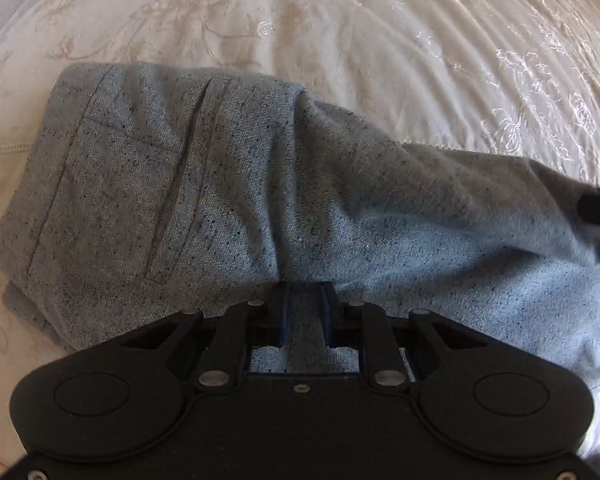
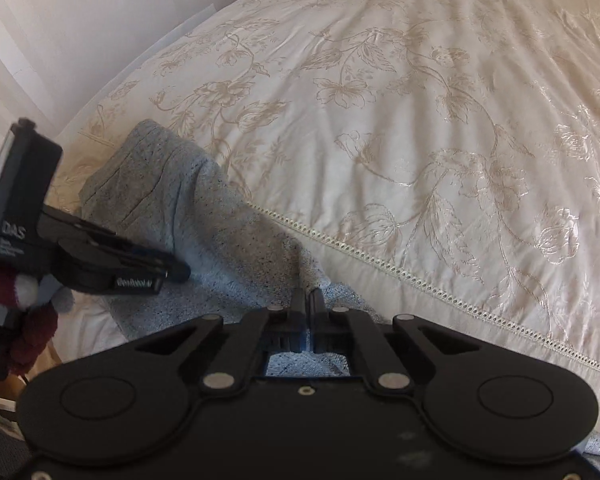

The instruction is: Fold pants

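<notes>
Grey speckled pants (image 1: 204, 184) lie on a cream bedspread, waistband and pocket at the left, the leg running right. My left gripper (image 1: 306, 292) sits low over the near edge of the leg, jaws partly open with cloth showing between them. My right gripper (image 2: 309, 300) is shut on the pants (image 2: 188, 216) at the near edge of the leg. The left gripper (image 2: 172, 272) shows from the side in the right wrist view, over the cloth. A dark finger of the right gripper (image 1: 598, 210) shows at the right edge of the left wrist view.
The cream floral bedspread (image 2: 420, 120) stretches far and right, with an eyelet seam (image 2: 420, 276) running diagonally. A white wall (image 2: 80, 20) stands beyond the bed's left edge. A hand in a maroon glove (image 2: 28, 332) holds the left gripper.
</notes>
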### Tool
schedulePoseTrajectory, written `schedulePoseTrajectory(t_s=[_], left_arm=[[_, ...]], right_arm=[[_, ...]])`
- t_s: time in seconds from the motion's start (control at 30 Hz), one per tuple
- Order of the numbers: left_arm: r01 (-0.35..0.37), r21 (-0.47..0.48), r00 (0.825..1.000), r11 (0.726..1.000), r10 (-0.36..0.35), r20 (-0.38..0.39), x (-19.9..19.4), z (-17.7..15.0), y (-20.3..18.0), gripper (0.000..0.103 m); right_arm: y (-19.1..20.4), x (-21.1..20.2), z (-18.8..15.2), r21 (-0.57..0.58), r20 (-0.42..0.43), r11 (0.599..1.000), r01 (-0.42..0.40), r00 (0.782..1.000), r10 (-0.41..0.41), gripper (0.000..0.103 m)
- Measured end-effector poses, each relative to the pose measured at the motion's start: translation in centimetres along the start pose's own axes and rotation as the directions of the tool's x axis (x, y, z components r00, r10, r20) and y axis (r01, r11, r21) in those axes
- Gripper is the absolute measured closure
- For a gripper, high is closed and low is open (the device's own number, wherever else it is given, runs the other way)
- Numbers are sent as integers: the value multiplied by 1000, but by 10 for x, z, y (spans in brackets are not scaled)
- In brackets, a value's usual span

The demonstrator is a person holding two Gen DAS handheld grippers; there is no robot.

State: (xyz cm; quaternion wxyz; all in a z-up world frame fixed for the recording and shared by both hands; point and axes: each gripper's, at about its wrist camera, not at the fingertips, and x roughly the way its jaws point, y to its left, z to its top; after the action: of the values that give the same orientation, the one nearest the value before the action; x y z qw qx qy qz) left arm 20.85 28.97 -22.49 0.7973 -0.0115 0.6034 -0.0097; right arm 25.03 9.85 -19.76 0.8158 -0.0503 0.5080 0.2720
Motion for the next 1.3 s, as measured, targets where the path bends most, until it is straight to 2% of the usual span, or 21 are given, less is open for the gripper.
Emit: schedulePoseTrajectory(t_s=[0.13, 0.23, 0.33, 0.43, 0.57, 0.67, 0.73, 0.9, 1.0, 1.07, 1.23, 1.3], left_arm=[[-26, 19, 1000, 999, 26, 2, -1, -1, -7, 76], [-20, 1, 1000, 1000, 20, 2, -1, 0, -6, 76], [-14, -10, 1000, 1000, 14, 0, -3, -2, -4, 76], [-2, -42, 1000, 999, 1, -16, -16, 5, 3, 76], [52, -101, 997, 994, -47, 56, -43, 28, 10, 76], [85, -68, 993, 994, -78, 91, -51, 51, -3, 77], [111, -32, 989, 993, -107, 97, -49, 67, -17, 76], [136, 30, 987, 990, -138, 85, -31, 78, -48, 76], [119, 10, 993, 993, -120, 9, -8, 67, -49, 76], [132, -2, 991, 991, -132, 4, -3, 54, -44, 77], [184, -27, 982, 982, -183, 34, -9, 46, -31, 77], [193, -47, 981, 980, -191, 36, -9, 49, -30, 77]], right_arm=[[-22, -3, 34, 17, 90, 995, 101, 991, -102, 101], [-35, 17, 56, 11, 67, 990, 142, 987, -143, 102], [-33, 42, 55, -32, 33, 979, 202, 979, -201, 102], [-18, 32, 43, -72, 80, 968, 239, 969, -233, 101], [17, -3, 5, -206, 136, 959, 197, 976, -171, 101], [41, -10, -26, -313, 119, 935, 168, 983, -137, 101], [52, -7, -41, -339, 88, 929, 148, 988, -126, 101], [56, 3, -52, -291, 40, 949, 123, 992, -116, 101], [52, 5, -50, -255, 26, 960, 115, 993, -112, 101], [47, 4, -45, -233, 13, 967, 106, 994, -106, 99], [31, -19, -35, -116, 62, 990, 77, 996, -71, 84], [23, -23, -24, -55, 77, 998, 40, 996, -36, 82]])
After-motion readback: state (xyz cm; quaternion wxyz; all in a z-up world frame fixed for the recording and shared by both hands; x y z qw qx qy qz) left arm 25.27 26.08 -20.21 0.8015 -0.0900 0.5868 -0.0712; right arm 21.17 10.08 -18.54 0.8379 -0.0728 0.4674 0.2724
